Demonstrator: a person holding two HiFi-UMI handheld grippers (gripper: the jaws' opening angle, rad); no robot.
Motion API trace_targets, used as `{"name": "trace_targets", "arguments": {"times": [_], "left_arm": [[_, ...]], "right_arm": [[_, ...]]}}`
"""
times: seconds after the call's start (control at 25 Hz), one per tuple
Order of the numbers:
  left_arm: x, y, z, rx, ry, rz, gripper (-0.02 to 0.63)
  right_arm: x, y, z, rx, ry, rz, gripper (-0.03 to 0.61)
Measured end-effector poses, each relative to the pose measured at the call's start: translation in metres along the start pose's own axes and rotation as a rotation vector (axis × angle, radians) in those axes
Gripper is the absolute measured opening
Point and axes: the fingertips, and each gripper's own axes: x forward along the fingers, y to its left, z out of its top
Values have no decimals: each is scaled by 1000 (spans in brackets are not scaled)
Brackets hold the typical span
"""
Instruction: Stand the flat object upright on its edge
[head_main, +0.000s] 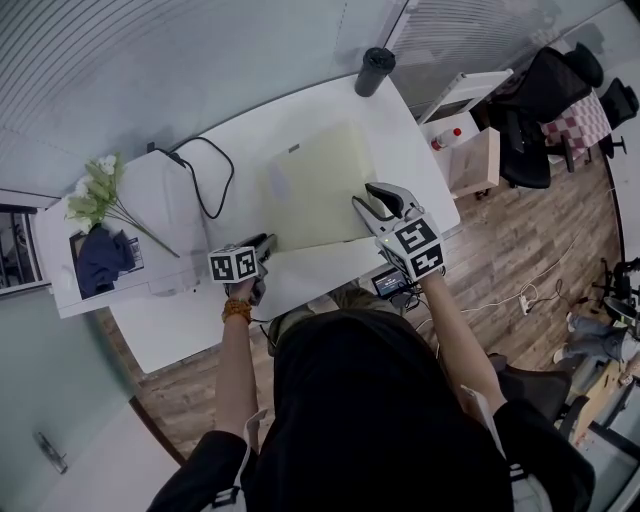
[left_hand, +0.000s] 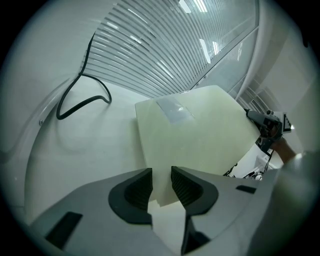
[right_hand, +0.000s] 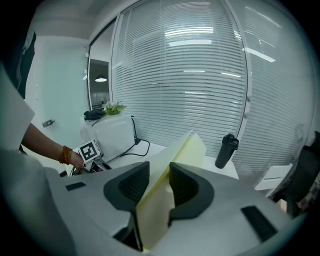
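only one board (head_main: 320, 185), one bottle (head_main: 374, 70)

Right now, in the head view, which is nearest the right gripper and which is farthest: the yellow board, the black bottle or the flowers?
1. The yellow board: between the right gripper's jaws.
2. The black bottle: behind it, at the back.
3. The flowers: far off to the left.
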Motion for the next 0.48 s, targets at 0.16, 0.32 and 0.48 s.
{"name": "trace_targets", "arguments": {"times": [0.16,0.32,0.48], "left_arm": [[-2,0,1,0,-5,1,110],[-1,1,0,5,-4,2,110],[-1,3,0,12,1,10,109]], "right_arm": [[1,5,5,-14,-1,10,115],[1,11,9,-68,4,3,115],[2,18,13,-112,9,4,115]]}}
